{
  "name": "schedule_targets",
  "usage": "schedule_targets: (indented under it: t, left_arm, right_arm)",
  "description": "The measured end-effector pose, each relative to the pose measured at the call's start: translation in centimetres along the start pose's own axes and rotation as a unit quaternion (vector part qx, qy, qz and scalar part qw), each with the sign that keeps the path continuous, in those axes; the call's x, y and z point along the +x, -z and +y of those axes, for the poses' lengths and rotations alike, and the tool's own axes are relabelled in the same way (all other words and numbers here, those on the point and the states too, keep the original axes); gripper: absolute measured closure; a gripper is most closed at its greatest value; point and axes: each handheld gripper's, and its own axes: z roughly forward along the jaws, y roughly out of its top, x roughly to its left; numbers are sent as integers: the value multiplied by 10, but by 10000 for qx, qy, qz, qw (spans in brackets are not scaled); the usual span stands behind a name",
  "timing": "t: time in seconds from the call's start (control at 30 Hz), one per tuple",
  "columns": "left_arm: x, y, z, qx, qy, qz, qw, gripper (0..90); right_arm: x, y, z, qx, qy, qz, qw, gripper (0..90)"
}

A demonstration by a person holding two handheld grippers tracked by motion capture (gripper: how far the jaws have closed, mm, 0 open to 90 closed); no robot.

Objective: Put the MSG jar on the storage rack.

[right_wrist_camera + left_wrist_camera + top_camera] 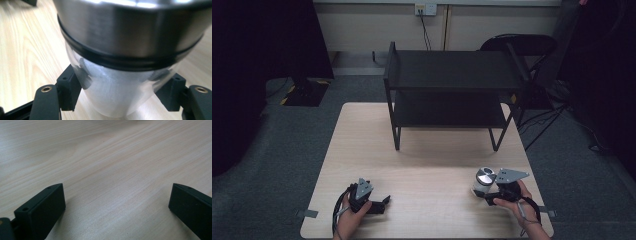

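A pale wooden table (422,165) carries a black two-level shelf (452,95) at its far side. At the near right, the right gripper (484,194) is clamped on a clear jar (117,95) with a shiny metal lid (485,175), its jaws pressing both sides of the jar. At the near left, the left gripper (384,201) rests low over bare wood, jaws wide apart

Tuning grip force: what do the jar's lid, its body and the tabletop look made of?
Lid: looks like brushed stainless steel, with soft streaked highlights and a dark ring, perhaps a rubber seal, beneath it. Jar body: clear glass or plastic, can't tell which; whitish contents show through. Right gripper jaws are clamped on it. Table: pale wood-grain surface, matte, likely laminate.
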Motion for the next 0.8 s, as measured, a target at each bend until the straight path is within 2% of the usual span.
schedule_targets:
  t: [0.13,0.17,0.2,0.3,0.4,0.5,0.8]
  left_arm:
    - [0,0,0,0,-2,0,10000,0]
    - [0,0,0,0,-2,0,10000,0]
    - [0,0,0,-1,-1,0,10000,0]
    - [0,0,0,0,-1,0,10000,0]
    - [0,0,0,0,-1,0,10000,0]
    - [0,0,0,-1,0,0,10000,0]
    - [0,0,0,1,-2,-1,10000,0]
  right_arm:
    - [-3,5,23,-67,-47,0,10000,310]
    - [-3,5,23,-67,-47,0,10000,310]
    - [-6,8,35,-94,-74,6,9999,310]
    - [-8,10,54,-116,-62,-68,9999,310]
    - [-12,11,65,-164,-92,-67,9998,310]
    - [-15,12,81,-188,12,-155,9997,310]
    - [-31,7,119,-349,-90,-215,9991,310]
